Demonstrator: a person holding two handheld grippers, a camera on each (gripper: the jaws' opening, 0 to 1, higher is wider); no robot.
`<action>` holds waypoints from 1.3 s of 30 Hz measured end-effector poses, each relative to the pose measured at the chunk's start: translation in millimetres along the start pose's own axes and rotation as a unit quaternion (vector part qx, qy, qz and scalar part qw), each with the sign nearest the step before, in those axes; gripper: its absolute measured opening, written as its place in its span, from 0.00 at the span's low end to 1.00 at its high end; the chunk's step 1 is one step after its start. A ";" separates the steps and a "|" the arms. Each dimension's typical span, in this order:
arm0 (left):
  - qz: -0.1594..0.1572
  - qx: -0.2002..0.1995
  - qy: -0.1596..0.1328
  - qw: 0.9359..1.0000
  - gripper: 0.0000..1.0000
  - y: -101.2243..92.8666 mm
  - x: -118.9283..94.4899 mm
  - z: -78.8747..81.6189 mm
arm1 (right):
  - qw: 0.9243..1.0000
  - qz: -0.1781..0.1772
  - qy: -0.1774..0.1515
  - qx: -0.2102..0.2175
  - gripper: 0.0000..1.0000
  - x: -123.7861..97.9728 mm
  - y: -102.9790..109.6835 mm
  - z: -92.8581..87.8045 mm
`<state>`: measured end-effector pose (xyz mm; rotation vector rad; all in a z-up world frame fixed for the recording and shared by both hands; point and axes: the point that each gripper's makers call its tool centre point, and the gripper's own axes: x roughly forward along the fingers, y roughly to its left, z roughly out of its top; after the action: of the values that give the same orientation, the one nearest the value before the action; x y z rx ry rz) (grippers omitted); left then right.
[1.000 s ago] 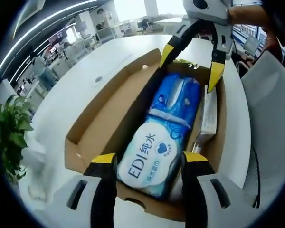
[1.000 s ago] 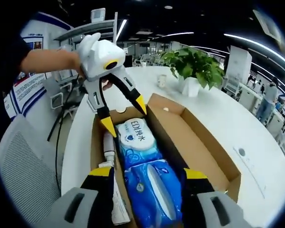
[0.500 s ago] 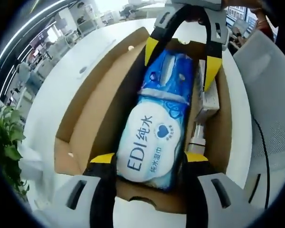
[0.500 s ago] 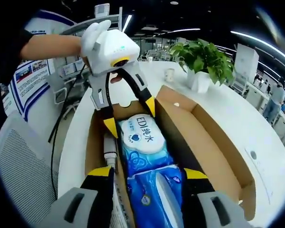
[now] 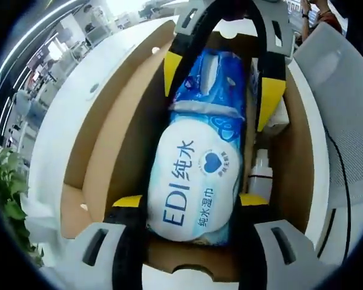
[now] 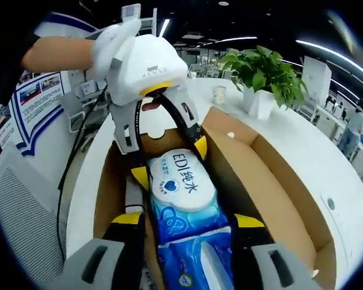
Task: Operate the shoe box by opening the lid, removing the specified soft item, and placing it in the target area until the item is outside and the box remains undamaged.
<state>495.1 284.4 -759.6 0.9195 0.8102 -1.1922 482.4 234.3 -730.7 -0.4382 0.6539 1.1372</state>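
An open cardboard shoe box (image 5: 106, 142) lies on a white table. Inside it is a blue soft wipes pack (image 5: 196, 181) with a white "EDI" lid. My left gripper (image 5: 190, 202) is open, its yellow-tipped jaws straddling the lid end of the pack. The right gripper (image 5: 221, 87) reaches in from the far end and straddles the blue end. In the right gripper view the pack (image 6: 181, 190) runs lengthways in the box (image 6: 272, 175). There my right gripper (image 6: 188, 220) is open around it, and the left gripper (image 6: 169, 162) stands over the lid end, held by a hand.
A white bottle (image 5: 261, 175) and a small white carton (image 5: 279, 118) lie in the box beside the pack. A potted plant (image 6: 263, 72) and a white cup (image 6: 219, 93) stand on the table behind the box. A grey chair (image 5: 345, 90) is alongside.
Both grippers have come down into the box and closer together, so their jaws now flank the two ends of the pack. The pack has stayed in the box.
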 end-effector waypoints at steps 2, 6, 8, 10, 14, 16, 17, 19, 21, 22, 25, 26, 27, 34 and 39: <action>-0.003 0.002 -0.001 1.000 0.61 0.7 1.1 -0.6 | 1.000 0.004 0.003 -0.006 0.55 5.9 1.2 1.0; -0.008 0.007 -0.003 1.000 0.60 0.3 0.7 0.3 | 1.000 0.010 0.005 -0.009 0.56 15.9 2.8 2.0; -0.009 0.011 -0.002 1.000 0.60 -0.2 1.0 0.5 | 1.000 0.013 0.008 -0.009 0.56 21.5 4.1 1.2; -0.009 0.019 -0.002 1.000 0.60 -0.9 1.6 0.6 | 0.999 0.021 0.019 -0.023 0.56 26.4 6.3 -2.5; -0.014 0.023 0.000 1.000 0.59 0.4 2.9 0.2 | 0.998 0.027 0.033 -0.043 0.56 34.0 4.6 -3.9; -0.016 0.027 0.002 1.000 0.59 -0.4 3.8 0.7 | 0.998 0.027 0.037 -0.042 0.55 37.8 2.6 -2.9; -0.019 0.031 -0.001 0.999 0.59 -1.3 4.6 1.7 | 0.998 0.028 0.038 -0.038 0.56 39.7 3.2 -2.7; -0.021 0.032 -0.003 0.999 0.58 -1.4 5.0 1.7 | 0.998 0.028 0.037 -0.040 0.56 43.7 4.0 -2.4; -0.023 0.034 -0.004 0.999 0.58 -1.9 5.3 1.9 | 0.998 0.024 0.039 -0.047 0.55 47.1 3.5 -3.6; -0.023 0.035 -0.005 0.999 0.58 -2.1 5.5 1.9 | 0.998 0.026 0.038 -0.048 0.55 48.2 3.8 -3.8; -0.025 0.032 -0.004 0.999 0.58 -1.6 7.3 1.9 | 0.997 0.030 0.043 -0.050 0.56 53.1 1.9 -5.4; -0.027 0.032 -0.005 0.999 0.58 -1.2 8.2 1.7 | 0.997 0.031 0.047 -0.053 0.56 54.3 2.4 -6.3; -0.027 0.031 -0.005 0.999 0.59 -1.2 8.9 1.7 | 0.996 0.028 0.056 -0.065 0.56 56.0 2.1 -8.0; -0.030 0.039 -0.018 0.999 0.61 -2.9 15.2 2.8 | 0.995 0.024 0.050 -0.079 0.53 57.3 1.4 -9.6; -0.021 0.044 -0.015 0.999 0.62 -3.5 17.6 2.3 | 0.995 0.019 0.040 -0.087 0.51 56.8 1.9 -9.3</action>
<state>495.2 274.8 -774.9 0.9588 0.7615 -1.2837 493.5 268.1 -775.9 -0.6258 0.6374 1.2226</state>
